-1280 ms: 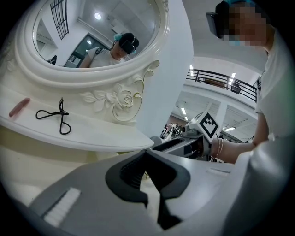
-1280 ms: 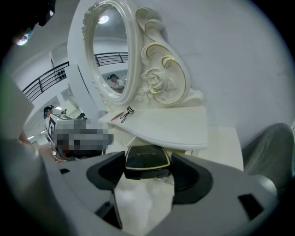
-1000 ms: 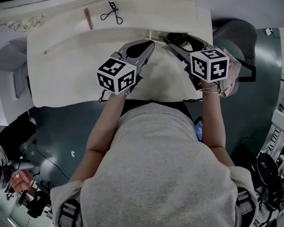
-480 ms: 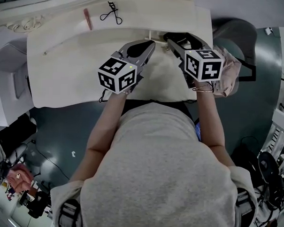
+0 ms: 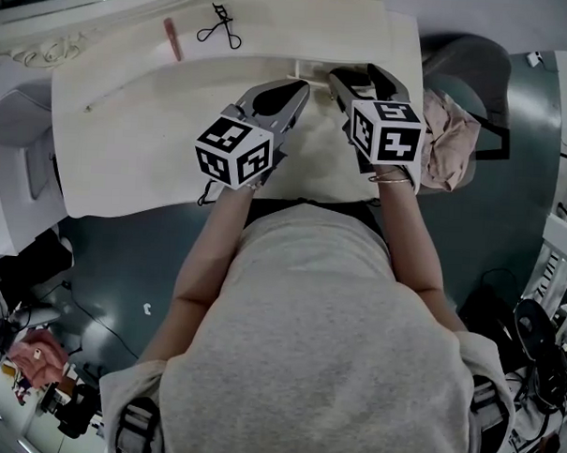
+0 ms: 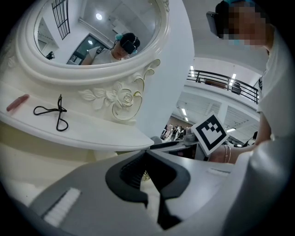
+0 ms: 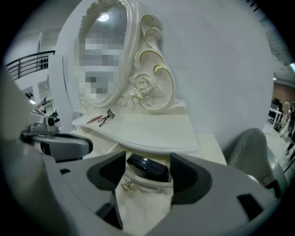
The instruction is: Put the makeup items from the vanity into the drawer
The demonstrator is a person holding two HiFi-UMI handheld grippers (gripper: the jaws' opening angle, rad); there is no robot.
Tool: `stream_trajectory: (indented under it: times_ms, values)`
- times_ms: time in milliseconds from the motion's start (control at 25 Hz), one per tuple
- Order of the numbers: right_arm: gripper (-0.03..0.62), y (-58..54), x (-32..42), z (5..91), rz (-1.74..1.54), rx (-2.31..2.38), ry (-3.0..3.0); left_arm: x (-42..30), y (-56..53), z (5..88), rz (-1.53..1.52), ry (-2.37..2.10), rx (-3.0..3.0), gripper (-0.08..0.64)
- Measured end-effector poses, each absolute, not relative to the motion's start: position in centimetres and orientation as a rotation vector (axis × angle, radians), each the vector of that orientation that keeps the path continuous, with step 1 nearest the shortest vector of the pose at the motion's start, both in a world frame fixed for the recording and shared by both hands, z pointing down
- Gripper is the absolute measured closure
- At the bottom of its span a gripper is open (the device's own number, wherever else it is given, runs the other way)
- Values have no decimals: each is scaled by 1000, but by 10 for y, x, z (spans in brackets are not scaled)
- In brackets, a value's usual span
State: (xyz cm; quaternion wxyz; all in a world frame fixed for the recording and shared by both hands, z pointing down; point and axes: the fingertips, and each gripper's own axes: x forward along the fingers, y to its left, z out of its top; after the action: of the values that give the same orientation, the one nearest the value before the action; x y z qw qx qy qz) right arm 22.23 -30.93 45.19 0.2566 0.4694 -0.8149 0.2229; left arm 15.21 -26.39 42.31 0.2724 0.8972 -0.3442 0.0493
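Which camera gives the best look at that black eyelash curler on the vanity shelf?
The left gripper view: the eyelash curler appears largest there, loop handles clear against the white shelf. The head view shows it whole from above, but smaller. The right gripper view shows it tiny.

Blk eyelash curler (image 5: 221, 25) & pink stick (image 5: 173, 38) lie on vanity top (image 5: 311, 34); blk compact (image 7: 147, 168) in open drawer (image 7: 144, 208).
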Motion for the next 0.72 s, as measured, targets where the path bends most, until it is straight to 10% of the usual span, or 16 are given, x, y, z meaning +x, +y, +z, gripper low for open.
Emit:
stream_trajectory:
  times_ms: [360, 520, 720]
  values:
    - [279, -301, 228, 445, 570, 1166, -2247, 151, -263, 423, 132, -925, 2416, 554]
    - [457, -297, 231, 443, 507, 1091, -2251, 152, -262, 423, 131, -924, 2415, 554]
    - [472, -292, 222, 443, 401, 960, -2246, 152, -261, 423, 129, -925, 2414, 555]
